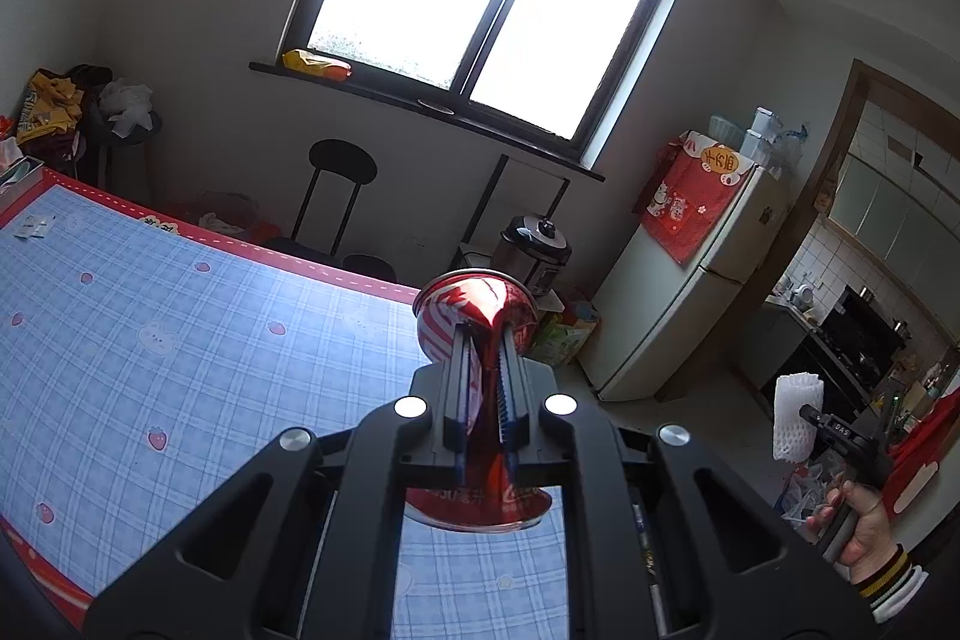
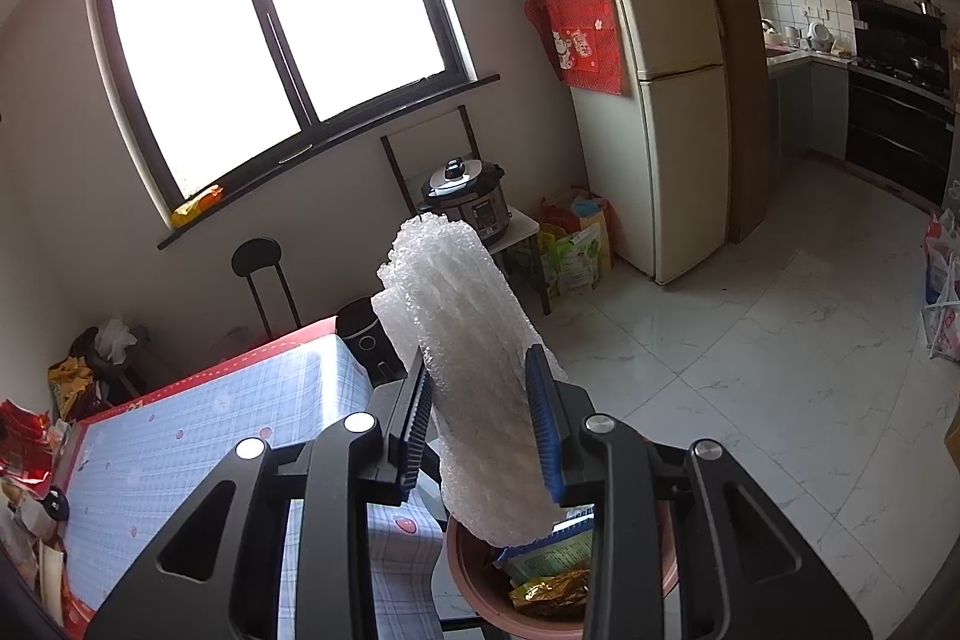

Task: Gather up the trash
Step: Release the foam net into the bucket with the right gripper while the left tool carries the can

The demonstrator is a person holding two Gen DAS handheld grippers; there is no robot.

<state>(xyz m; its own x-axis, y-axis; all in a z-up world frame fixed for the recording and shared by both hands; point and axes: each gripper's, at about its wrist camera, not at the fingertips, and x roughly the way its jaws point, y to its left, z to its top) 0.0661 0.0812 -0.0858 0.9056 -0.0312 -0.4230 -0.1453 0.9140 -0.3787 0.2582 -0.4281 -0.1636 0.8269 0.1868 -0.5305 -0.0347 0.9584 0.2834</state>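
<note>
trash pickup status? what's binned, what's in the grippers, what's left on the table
Done: wrappers already lie in the pink bin. In hand: the right gripper holds a white foam net directly over that bin; the left gripper is shut on a crushed red can above the table. Left: both drops, small white packets at the table's far corner, and clutter at its other end.

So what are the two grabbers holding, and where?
The left hand-held gripper pinches a crushed red soda can across its middle. The right hand-held gripper squeezes a white foam net sleeve around its middle.
</note>
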